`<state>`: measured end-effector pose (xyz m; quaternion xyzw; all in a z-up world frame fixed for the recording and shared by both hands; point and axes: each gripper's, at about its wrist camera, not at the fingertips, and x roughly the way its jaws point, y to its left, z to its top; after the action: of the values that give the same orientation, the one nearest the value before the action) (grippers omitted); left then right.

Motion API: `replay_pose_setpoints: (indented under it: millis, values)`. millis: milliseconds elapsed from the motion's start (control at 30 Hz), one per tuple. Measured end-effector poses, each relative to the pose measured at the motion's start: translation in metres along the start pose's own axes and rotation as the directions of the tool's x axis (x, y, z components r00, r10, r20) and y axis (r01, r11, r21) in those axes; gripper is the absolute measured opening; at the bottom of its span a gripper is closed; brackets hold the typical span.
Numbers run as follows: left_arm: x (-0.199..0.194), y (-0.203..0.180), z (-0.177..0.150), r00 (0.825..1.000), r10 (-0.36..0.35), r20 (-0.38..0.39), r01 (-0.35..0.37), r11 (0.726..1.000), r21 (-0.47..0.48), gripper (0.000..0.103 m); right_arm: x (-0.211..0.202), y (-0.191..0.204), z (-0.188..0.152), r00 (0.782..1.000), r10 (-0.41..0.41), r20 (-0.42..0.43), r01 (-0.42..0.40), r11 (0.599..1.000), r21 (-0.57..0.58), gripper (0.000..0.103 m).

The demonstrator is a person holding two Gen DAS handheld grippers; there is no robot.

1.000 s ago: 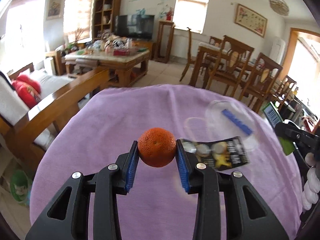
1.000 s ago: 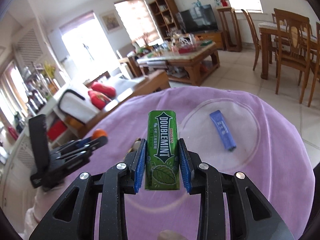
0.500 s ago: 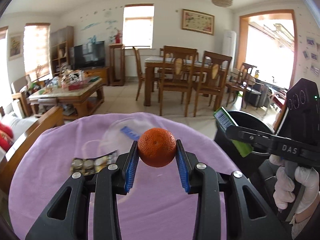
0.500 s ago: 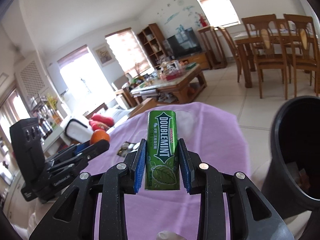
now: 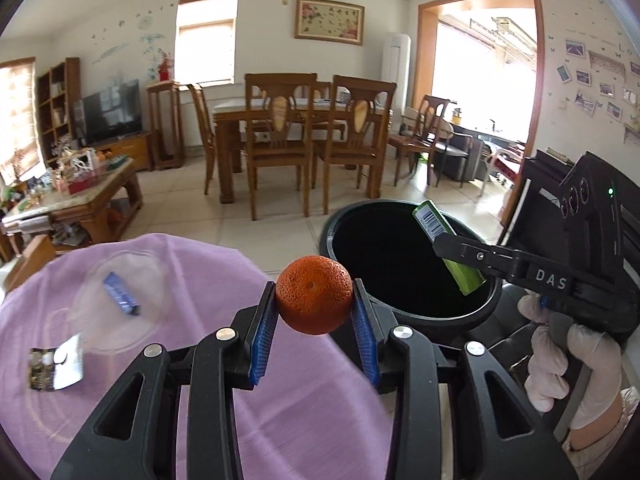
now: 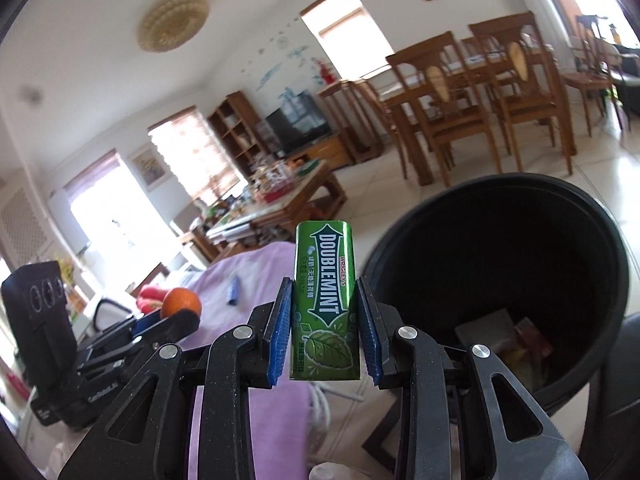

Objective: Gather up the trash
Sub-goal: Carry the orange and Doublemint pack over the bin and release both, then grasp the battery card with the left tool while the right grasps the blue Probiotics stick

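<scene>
Beside the desk (image 5: 280, 420), on the floor at its edge: one black bin (image 5: 412, 316), round, mouth open upward, a few scraps already lying at its bottom; set close, by judgement, so items can be carried straight off the cloth and dropped in. Desk: draped in purple cloth, bearing what is not yet collected, namely a clear plastic lid (image 5: 120, 296) with a small blue packet (image 5: 120, 300) on it, and a dark snack wrapper (image 5: 54, 364) nearer the edge. Right gripper (image 6: 325, 332): jaws narrow, clamped on the flat sides of a green Doublemint gum pack (image 6: 325, 304), held upright; in the left wrist view the pack hangs over the bin's mouth, so release looks like the next call. Left gripper (image 5: 314, 324): jaws closed on an orange (image 5: 314, 294), pinched across its widest part to keep the round fruit from slipping; it sits above the desk's edge, just short of the bin rim, apparently queued behind the gum pack.
</scene>
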<state>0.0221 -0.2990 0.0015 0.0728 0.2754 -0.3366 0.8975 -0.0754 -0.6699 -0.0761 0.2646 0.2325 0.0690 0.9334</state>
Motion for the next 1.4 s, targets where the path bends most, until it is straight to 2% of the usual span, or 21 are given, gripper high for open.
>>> replay_pose_setpoints:
  millis: [133,333,533,733,1033,1100,1133,1167,1200,1400]
  values:
    - [0.031,-0.019,0.009,0.998,-0.064,-0.024,0.064,0.998,-0.019,0.036,-0.012,-0.043,0.001,0.999,-0.046,0.017,0.045,0.997,0.067,0.031]
    - [0.082,-0.056,0.015,0.989,-0.115,-0.088,0.116,0.993,0.000,0.036,-0.019,-0.097,-0.008,0.997,-0.076,0.016,0.072,0.984,0.161,0.031]
    - [0.112,-0.073,0.010,0.979,-0.129,-0.160,0.132,0.991,0.010,0.036,-0.016,-0.112,-0.010,0.995,-0.095,0.022,0.089,0.975,0.202,0.032]
    - [0.128,-0.078,0.004,0.969,-0.129,-0.210,0.133,0.991,0.006,0.036,-0.012,-0.106,-0.014,0.995,-0.091,0.031,0.083,0.978,0.192,0.032]
    - [0.122,-0.072,-0.001,0.967,-0.104,-0.235,0.105,0.994,-0.007,0.039,-0.008,-0.095,-0.010,0.995,-0.094,0.027,0.088,0.978,0.187,0.032]
    - [0.116,-0.070,-0.003,0.968,-0.098,-0.229,0.099,0.995,-0.005,0.039,-0.007,-0.088,-0.009,0.995,-0.093,0.027,0.086,0.979,0.183,0.038]
    - [0.110,-0.068,-0.004,0.970,-0.096,-0.225,0.097,0.995,-0.006,0.046,-0.008,-0.086,-0.009,0.995,-0.093,0.027,0.087,0.980,0.176,0.042]
    - [0.105,-0.066,-0.003,0.971,-0.095,-0.218,0.095,0.995,-0.009,0.051,-0.007,-0.075,-0.009,0.995,-0.097,0.027,0.091,0.981,0.170,0.051]
    - [0.099,-0.064,-0.004,0.974,-0.093,-0.207,0.093,0.996,-0.012,0.062,-0.008,-0.072,-0.008,0.995,-0.098,0.026,0.093,0.982,0.165,0.056]
    - [0.049,-0.033,-0.004,0.990,-0.027,-0.136,0.028,1.000,0.004,0.063,-0.004,-0.040,-0.006,0.994,-0.107,0.014,0.105,0.989,0.099,0.056]
